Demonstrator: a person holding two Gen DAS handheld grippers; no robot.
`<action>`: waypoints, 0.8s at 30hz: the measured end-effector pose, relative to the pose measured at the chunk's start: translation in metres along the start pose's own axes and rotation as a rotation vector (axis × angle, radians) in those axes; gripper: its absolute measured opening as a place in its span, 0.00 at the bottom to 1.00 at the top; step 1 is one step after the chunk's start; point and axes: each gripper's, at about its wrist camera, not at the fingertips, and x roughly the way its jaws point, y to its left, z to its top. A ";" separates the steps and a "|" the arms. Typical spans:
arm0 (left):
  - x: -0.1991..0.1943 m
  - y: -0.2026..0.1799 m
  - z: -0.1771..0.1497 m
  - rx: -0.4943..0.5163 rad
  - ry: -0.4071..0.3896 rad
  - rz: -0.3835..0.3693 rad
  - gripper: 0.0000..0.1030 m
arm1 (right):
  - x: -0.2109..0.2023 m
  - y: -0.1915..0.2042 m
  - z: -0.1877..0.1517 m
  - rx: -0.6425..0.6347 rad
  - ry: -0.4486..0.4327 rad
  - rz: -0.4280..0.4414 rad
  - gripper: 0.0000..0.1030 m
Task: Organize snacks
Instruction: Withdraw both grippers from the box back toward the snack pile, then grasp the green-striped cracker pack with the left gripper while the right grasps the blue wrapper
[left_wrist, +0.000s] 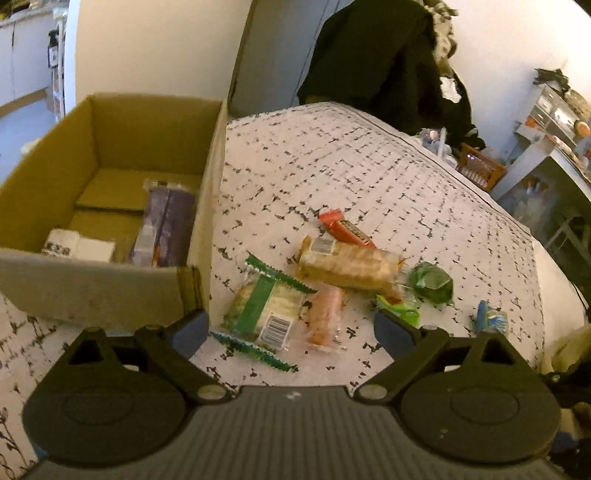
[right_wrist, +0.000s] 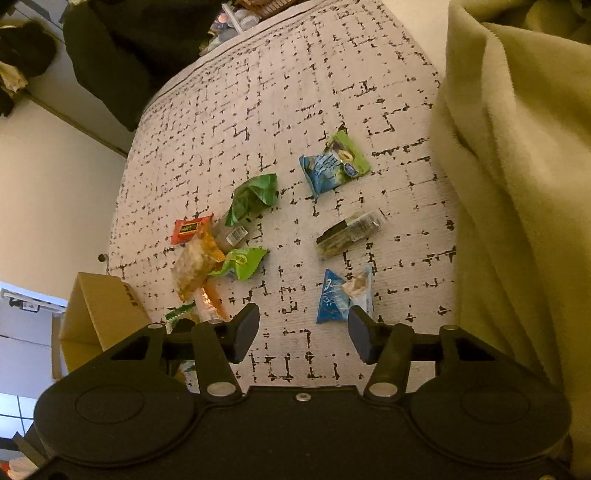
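A cardboard box (left_wrist: 110, 173) is seen at far left on the bed (left_wrist: 369, 177), w/ a purple packet (left_wrist: 166, 229) lying inside. Just right of it, snacks are piled: a green-striped packet (left_wrist: 264, 312), a cracker pack (left_wrist: 347, 266), a red bar (left_wrist: 345, 227). The left tongs (left_wrist: 291, 330) are spread wide above the pile, nothing pinched. Further right, the right tongs (right_wrist: 303, 334) are held partly spread, empty, near a blue packet (right_wrist: 338, 295).
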 end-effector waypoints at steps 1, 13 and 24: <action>0.002 0.000 -0.001 0.005 -0.004 0.008 0.93 | 0.001 0.001 0.000 0.001 0.004 0.003 0.52; 0.015 0.015 -0.014 -0.023 -0.034 0.079 0.93 | 0.010 0.005 -0.003 -0.016 -0.029 -0.093 0.52; 0.029 0.028 -0.025 -0.049 -0.059 0.128 0.93 | 0.025 0.008 -0.003 -0.008 -0.015 -0.144 0.52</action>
